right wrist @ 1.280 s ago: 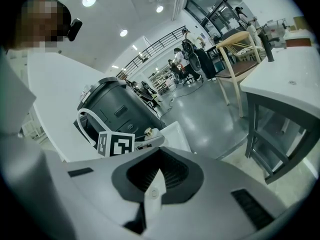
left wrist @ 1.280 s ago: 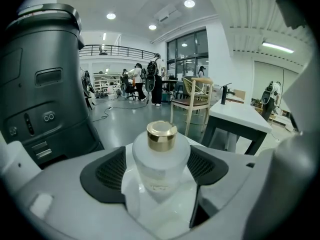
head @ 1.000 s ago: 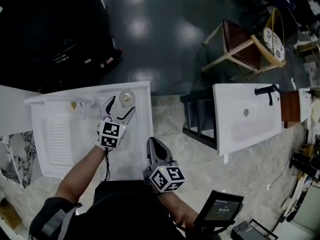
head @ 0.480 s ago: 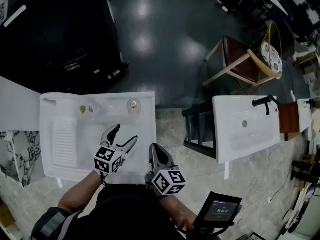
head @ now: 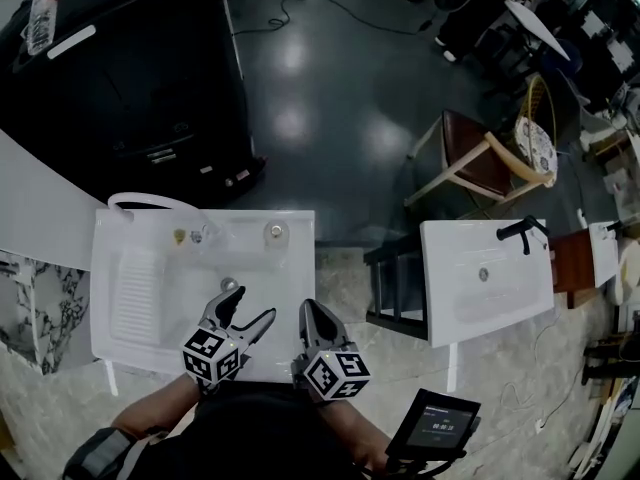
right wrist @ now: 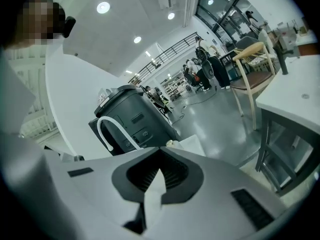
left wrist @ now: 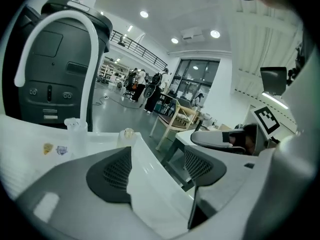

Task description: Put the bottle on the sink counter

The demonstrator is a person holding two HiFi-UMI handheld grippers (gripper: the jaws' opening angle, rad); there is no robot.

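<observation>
Up at twelve o'clock we see the bottle [head: 274,231] near the tabletop [head: 232,232] edge; a bump could drop it. Our empty left tool [head: 252,305] is closing, right tool [head: 306,307] clenched

Two white rectangular sinks: lower-left sink [head: 290,278], right-hand sink [head: 470,303]. One small pale bottle [head: 274,231], left of centre. Two faucets: white curved faucet [head: 150,202], black faucet [head: 522,230]. One wooden chair [head: 470,153] with dark-red seat, upper right. One black tablet screen [head: 436,424], bottom right.

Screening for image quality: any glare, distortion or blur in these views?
Head view: sharp, with lamp reflections glaring on the dark floor. Left gripper view: fisheye bows the dark machine, corners vignetted. Right gripper view: same curvature, bright ceiling lamps.
</observation>
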